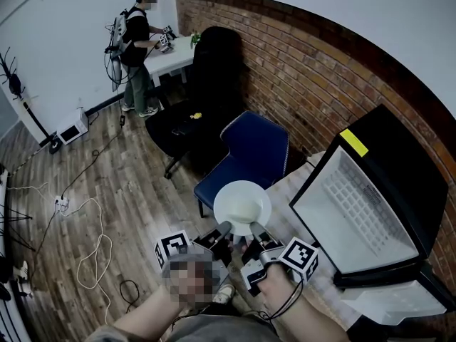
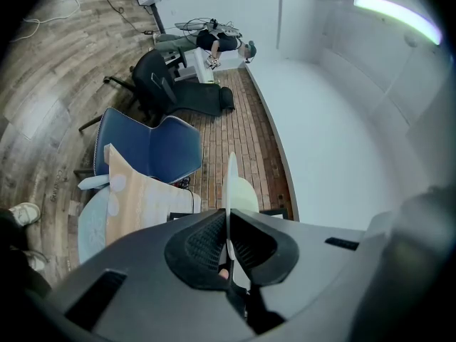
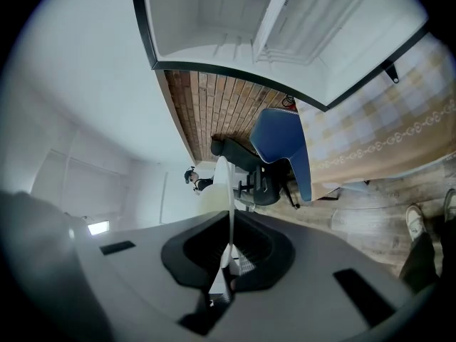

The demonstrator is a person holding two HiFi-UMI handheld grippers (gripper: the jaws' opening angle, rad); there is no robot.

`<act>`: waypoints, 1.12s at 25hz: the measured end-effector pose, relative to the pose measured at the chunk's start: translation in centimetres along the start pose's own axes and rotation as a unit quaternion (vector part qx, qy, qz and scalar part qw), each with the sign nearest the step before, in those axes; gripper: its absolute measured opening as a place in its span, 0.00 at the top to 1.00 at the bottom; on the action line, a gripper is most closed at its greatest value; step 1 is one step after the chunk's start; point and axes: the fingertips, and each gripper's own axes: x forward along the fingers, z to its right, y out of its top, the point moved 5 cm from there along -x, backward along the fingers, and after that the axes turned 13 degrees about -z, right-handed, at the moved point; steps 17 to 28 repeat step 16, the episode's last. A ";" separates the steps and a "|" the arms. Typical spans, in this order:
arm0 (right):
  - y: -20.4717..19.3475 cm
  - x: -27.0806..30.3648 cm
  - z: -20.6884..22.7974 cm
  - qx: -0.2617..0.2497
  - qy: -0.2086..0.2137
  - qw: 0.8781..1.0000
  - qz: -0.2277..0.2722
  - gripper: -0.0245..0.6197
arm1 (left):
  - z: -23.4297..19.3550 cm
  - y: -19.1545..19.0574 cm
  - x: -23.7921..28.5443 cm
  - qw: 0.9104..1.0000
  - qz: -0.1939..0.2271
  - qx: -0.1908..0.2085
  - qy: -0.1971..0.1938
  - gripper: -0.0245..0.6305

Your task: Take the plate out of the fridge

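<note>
I hold the white plate [image 1: 242,206] clear of the open mini fridge [image 1: 360,212], over the worktop [image 1: 292,186] edge nearest the blue chair [image 1: 251,154]. My left claw [image 1: 225,228] and right claw [image 1: 254,229] both clamp its near rim.

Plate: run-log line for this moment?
plate: out of fridge | left gripper: shut on plate | right gripper: shut on plate | fridge: open
</note>
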 end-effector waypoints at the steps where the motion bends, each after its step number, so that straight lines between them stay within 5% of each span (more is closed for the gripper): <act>1: 0.0 0.0 0.0 -0.001 0.000 1.000 0.000 0.91 | 0.0 0.0 0.0 1.000 0.000 0.000 0.001 0.92; 28: 0.1 -0.3 0.2 0.011 0.008 1.000 0.003 0.91 | 0.2 -0.2 0.2 1.000 -0.003 0.002 0.005 0.92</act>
